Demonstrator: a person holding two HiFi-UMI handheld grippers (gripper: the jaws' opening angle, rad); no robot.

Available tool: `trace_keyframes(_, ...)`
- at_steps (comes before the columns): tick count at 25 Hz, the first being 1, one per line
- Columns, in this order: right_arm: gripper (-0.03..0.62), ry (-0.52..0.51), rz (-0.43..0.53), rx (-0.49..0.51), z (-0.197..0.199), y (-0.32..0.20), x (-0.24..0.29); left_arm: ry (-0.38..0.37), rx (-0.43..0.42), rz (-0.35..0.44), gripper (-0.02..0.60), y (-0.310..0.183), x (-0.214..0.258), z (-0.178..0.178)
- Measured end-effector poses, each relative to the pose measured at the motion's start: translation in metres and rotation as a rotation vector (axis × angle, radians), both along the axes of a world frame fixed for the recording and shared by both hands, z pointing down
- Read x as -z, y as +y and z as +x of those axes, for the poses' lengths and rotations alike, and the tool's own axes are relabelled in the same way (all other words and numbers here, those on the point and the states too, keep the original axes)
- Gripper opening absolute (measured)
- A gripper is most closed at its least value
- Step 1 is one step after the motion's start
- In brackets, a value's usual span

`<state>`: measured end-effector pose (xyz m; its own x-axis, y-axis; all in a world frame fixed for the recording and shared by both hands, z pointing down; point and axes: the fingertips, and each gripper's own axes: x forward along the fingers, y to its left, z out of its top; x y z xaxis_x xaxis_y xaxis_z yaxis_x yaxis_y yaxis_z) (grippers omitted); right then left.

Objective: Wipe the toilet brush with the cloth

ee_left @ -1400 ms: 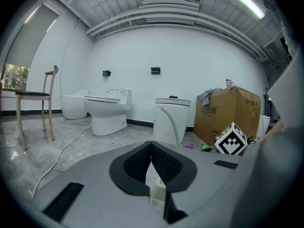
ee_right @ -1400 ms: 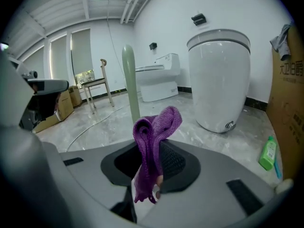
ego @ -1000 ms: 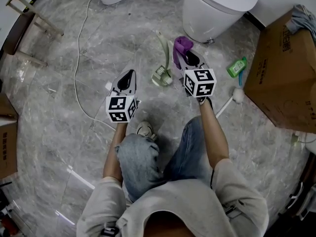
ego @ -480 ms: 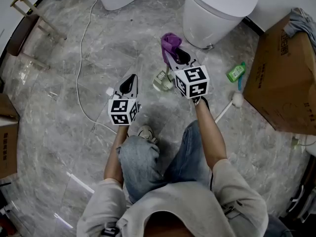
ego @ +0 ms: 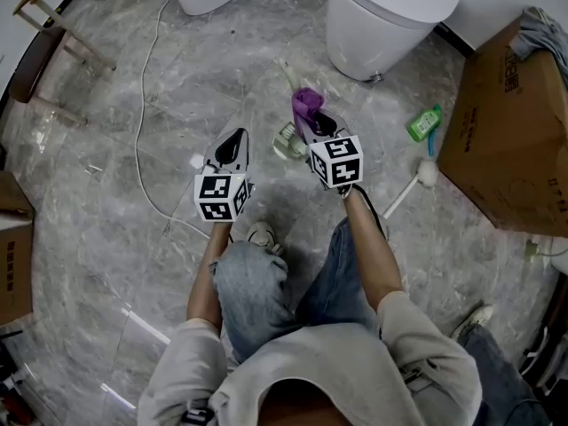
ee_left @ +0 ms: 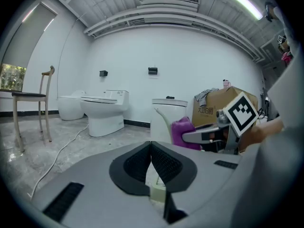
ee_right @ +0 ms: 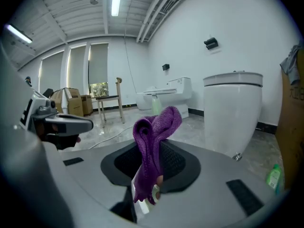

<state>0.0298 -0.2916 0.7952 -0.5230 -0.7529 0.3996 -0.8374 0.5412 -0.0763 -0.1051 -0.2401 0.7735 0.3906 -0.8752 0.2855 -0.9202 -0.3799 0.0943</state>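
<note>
The pale green toilet brush (ego: pixel 287 138) stands in its holder on the floor, handle leaning toward the toilet. It is between my two grippers. My right gripper (ego: pixel 312 124) is shut on a purple cloth (ego: pixel 306 103), which hangs bunched just right of the brush handle. In the right gripper view the cloth (ee_right: pixel 152 132) droops out of the right gripper (ee_right: pixel 153 152). My left gripper (ego: pixel 232 140) hovers left of the brush, jaws shut and empty. In the left gripper view the left gripper (ee_left: pixel 151 148) has a pale green bit of the brush (ee_left: pixel 158 194) showing below its shut jaws.
A white toilet (ego: pixel 390 16) stands just beyond the brush. A green bottle (ego: pixel 424 122) and a white brush (ego: pixel 415 180) lie to the right beside a cardboard box (ego: pixel 510 122). A white cable (ego: pixel 142 105) trails on the left. My knees are below the grippers.
My right gripper carried the purple cloth left and nearer me, from beside the toilet base to next to the brush. The left gripper has hardly moved.
</note>
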Motion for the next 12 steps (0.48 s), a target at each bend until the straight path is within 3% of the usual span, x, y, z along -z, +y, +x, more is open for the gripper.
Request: trace_keyframes(12,0.107,0.050,-0.258,-0.072,0.009,0.025,-0.114,0.002,0.004,-0.007,0.020,0.000,-0.001,0.000)
